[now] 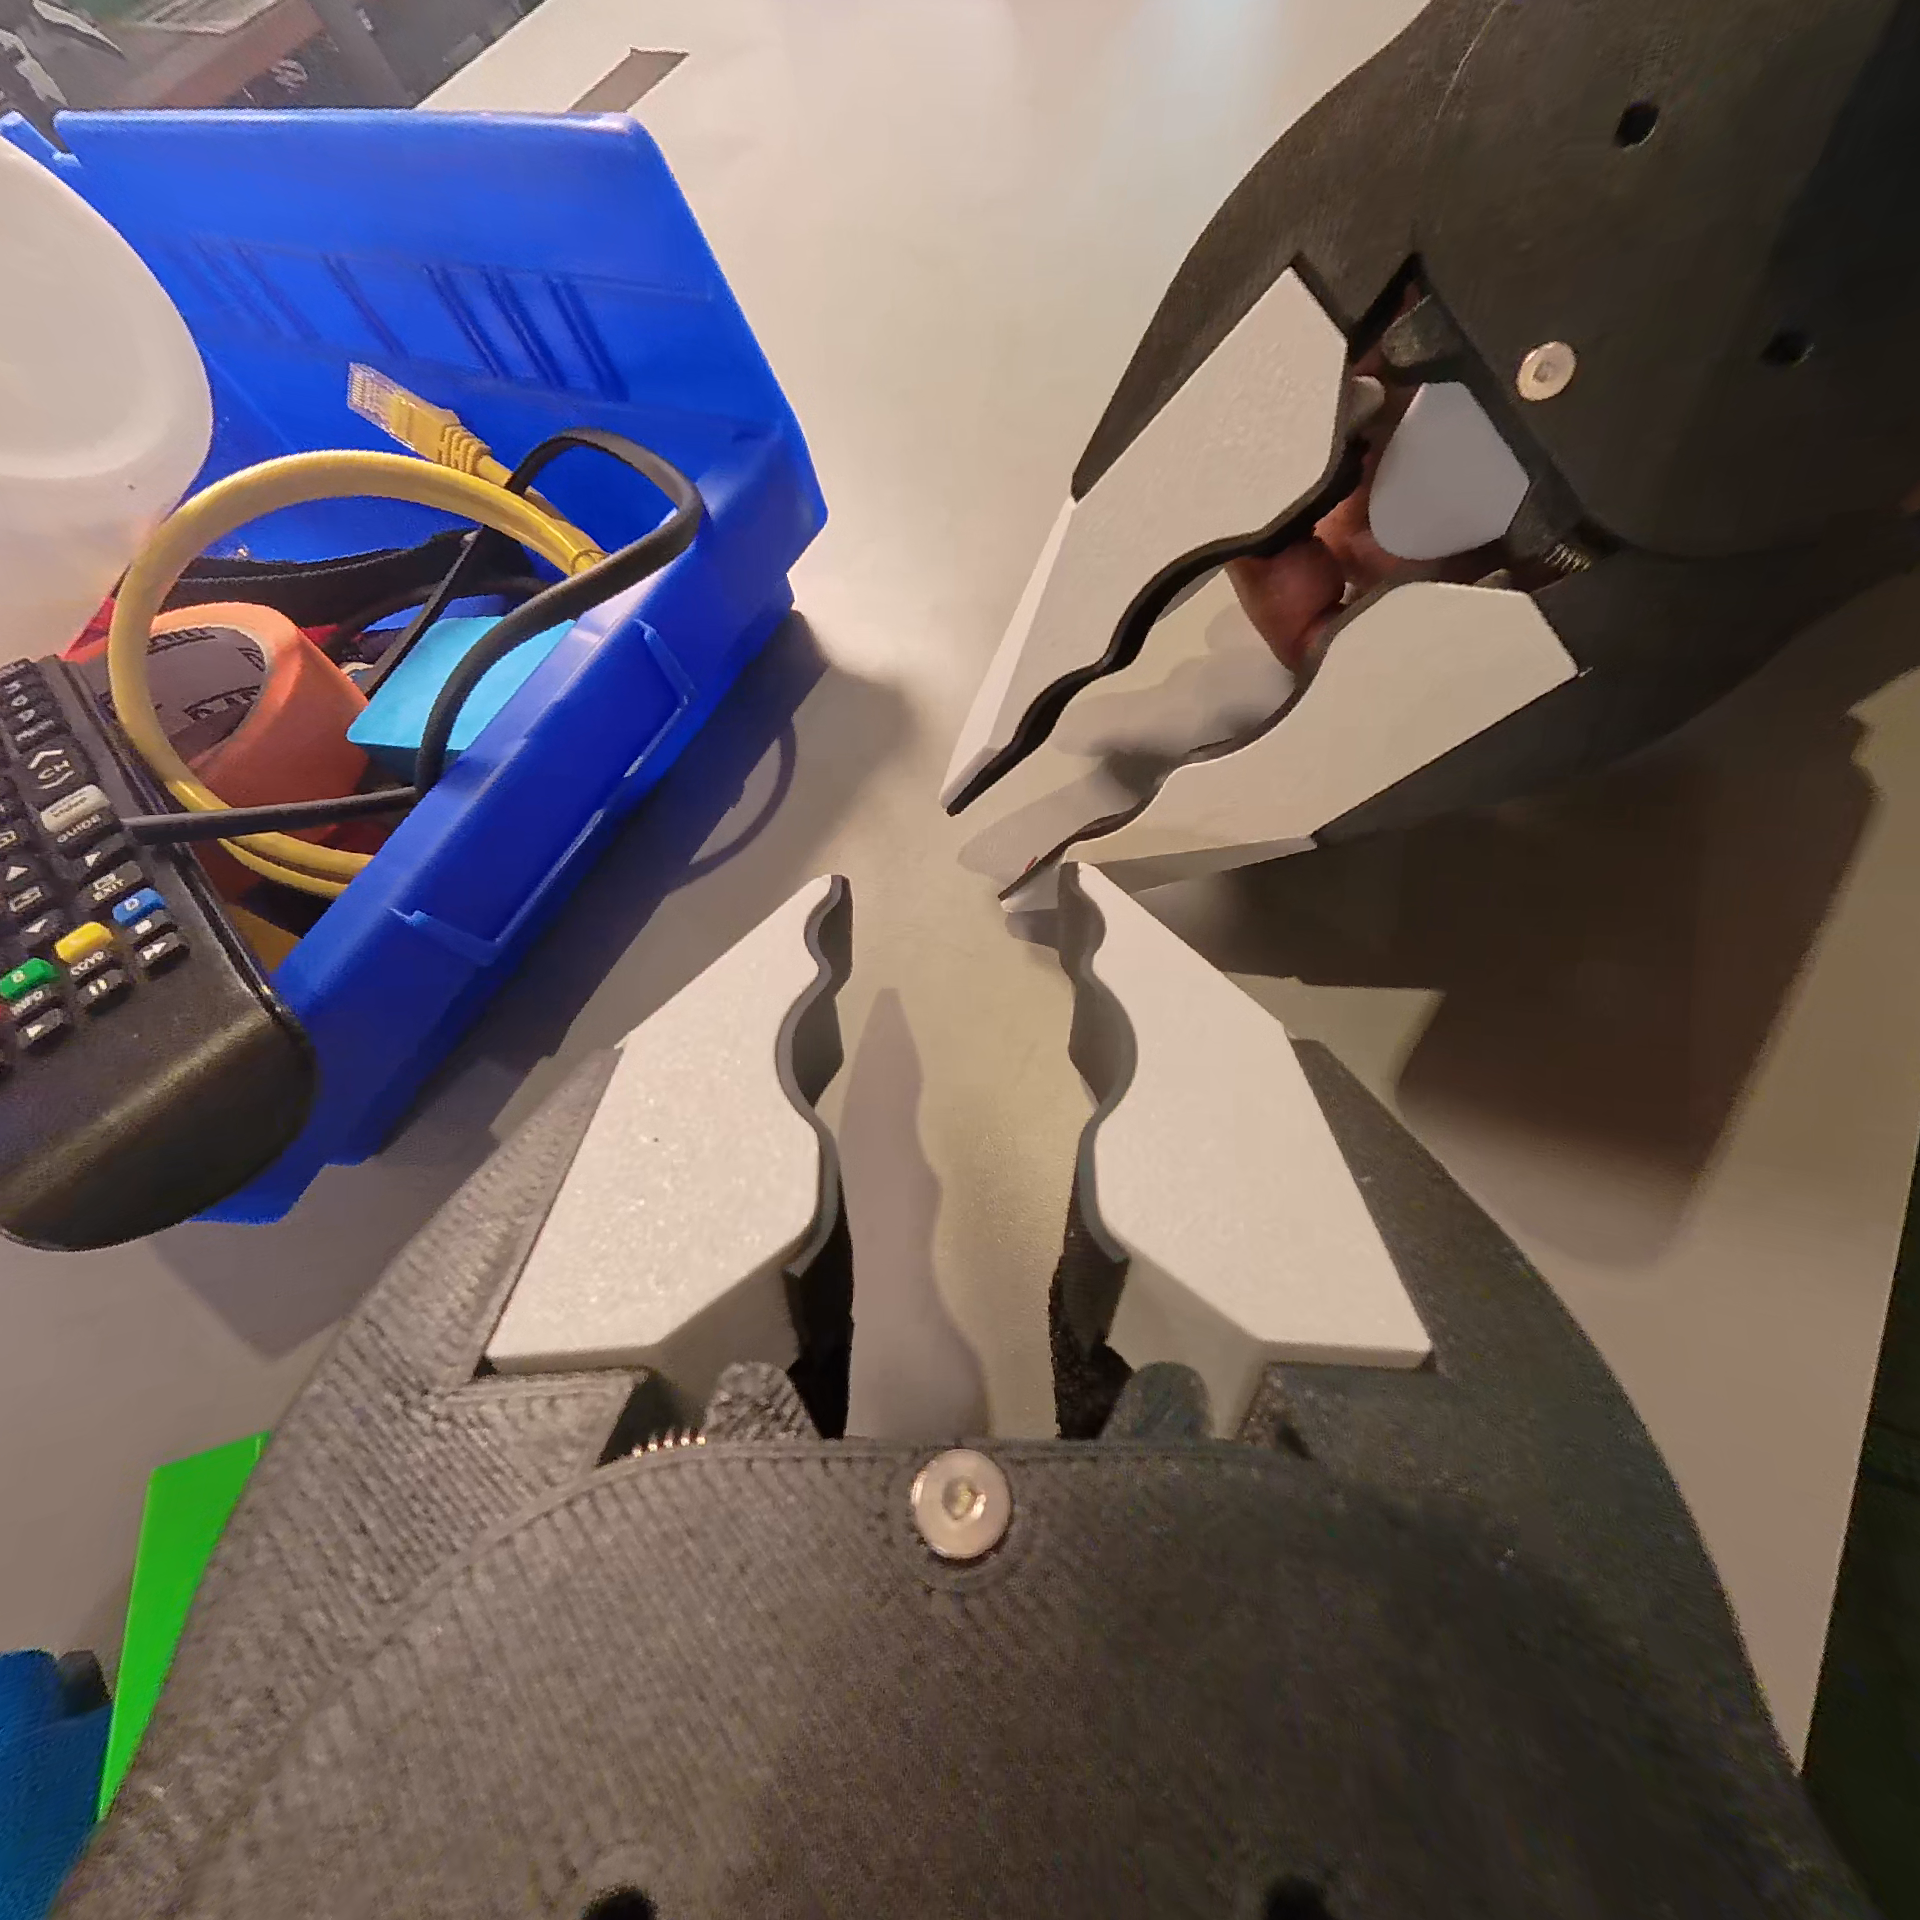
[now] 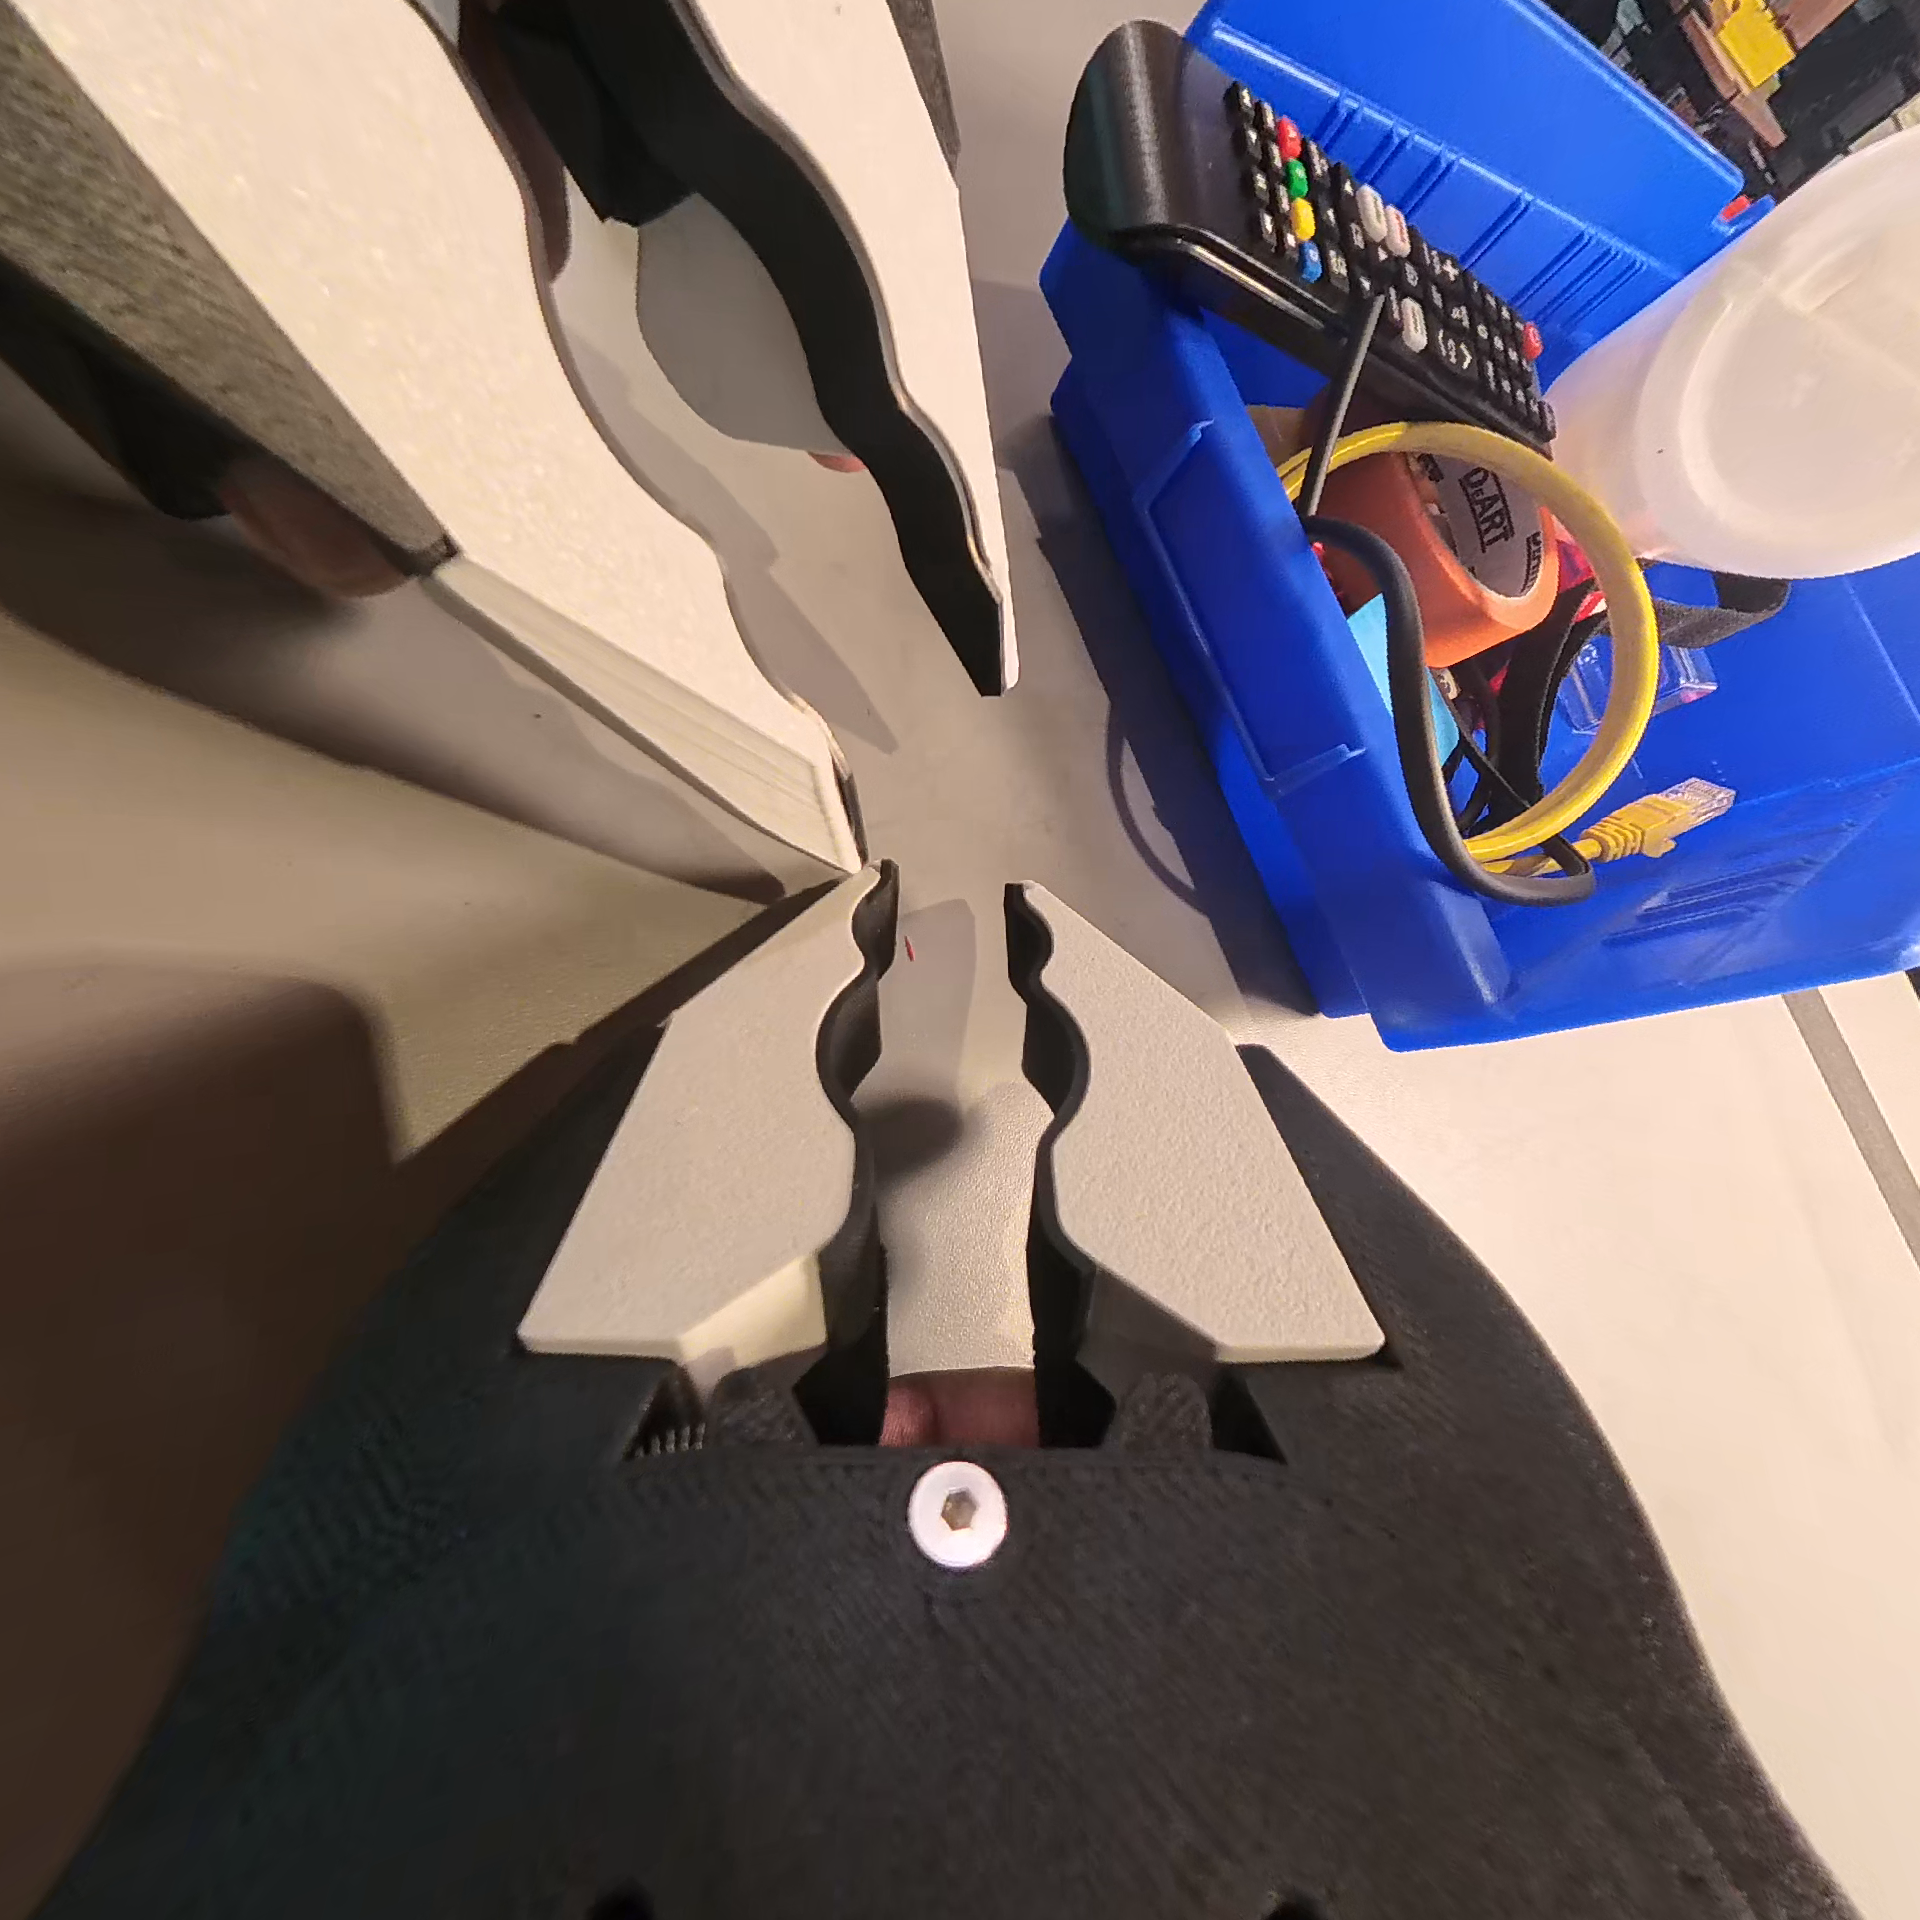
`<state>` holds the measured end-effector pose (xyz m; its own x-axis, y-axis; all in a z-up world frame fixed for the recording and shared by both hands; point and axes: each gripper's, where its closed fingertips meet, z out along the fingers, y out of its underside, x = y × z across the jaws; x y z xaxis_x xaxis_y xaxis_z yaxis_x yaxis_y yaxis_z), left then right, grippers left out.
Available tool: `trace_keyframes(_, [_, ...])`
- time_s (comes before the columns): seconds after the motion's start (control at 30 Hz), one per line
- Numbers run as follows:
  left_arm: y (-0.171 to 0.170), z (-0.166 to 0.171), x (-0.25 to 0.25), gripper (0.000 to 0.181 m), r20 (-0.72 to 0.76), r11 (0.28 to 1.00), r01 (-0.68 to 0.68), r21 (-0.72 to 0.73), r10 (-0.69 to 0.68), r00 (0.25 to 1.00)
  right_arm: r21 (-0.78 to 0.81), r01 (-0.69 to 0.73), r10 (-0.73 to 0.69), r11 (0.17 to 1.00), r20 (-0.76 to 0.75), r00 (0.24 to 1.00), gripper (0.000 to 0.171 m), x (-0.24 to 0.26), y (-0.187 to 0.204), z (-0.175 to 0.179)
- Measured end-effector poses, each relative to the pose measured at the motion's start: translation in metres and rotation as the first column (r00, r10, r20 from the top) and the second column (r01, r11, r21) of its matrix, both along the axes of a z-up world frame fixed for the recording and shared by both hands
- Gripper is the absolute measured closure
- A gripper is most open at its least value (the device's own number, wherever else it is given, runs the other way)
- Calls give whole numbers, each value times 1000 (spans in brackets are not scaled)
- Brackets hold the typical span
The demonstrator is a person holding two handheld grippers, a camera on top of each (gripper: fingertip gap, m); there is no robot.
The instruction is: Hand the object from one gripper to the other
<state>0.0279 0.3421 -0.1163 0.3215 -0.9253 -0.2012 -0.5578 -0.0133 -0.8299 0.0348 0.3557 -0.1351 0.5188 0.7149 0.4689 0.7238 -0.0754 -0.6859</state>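
Note:
Both grippers hover tip to tip over the light grey table (image 1: 935,312). My left gripper (image 1: 954,883) is open and empty; it also shows at the top left of the right wrist view (image 2: 923,774). My right gripper (image 2: 949,883) comes in from the upper right in the left wrist view (image 1: 979,854). Its fingers stand a narrow gap apart, shut on a flat pale grey object (image 2: 940,987) with a tiny red mark near the tip. The object also shows between those fingers in the left wrist view (image 1: 1143,696); its outline is hard to make out. One right fingertip touches my left gripper's right fingertip.
A blue plastic bin (image 1: 582,831) stands close beside the grippers (image 2: 1195,623). It holds a black remote (image 1: 94,935), an orange tape roll (image 1: 281,707), a yellow network cable (image 1: 416,416), black cords and a translucent white container (image 2: 1766,395). A green sheet (image 1: 177,1558) lies at the lower left. Left and right tips are no more than a few centimetres apart.

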Motion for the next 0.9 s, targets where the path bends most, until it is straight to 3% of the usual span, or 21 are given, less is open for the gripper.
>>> trace_keyframes(0.3, [3,7,-2,141,49,1000,-17,-2,17,999,-9,15,-15,1000,-15,1000,148,2,2,1])
trace_keyframes(0.57, [17,20,-11,141,134,994,-109,19,106,985,54,122,-119,991,-53,991,147,26,18,14])
trace_keyframes(0.77, [33,49,-29,141,310,968,-238,74,205,929,134,138,-113,981,-178,978,147,28,21,44])
trace_keyframes(0.9, [41,62,-41,141,423,958,-287,8,257,869,179,158,-110,971,-252,962,148,37,25,66])
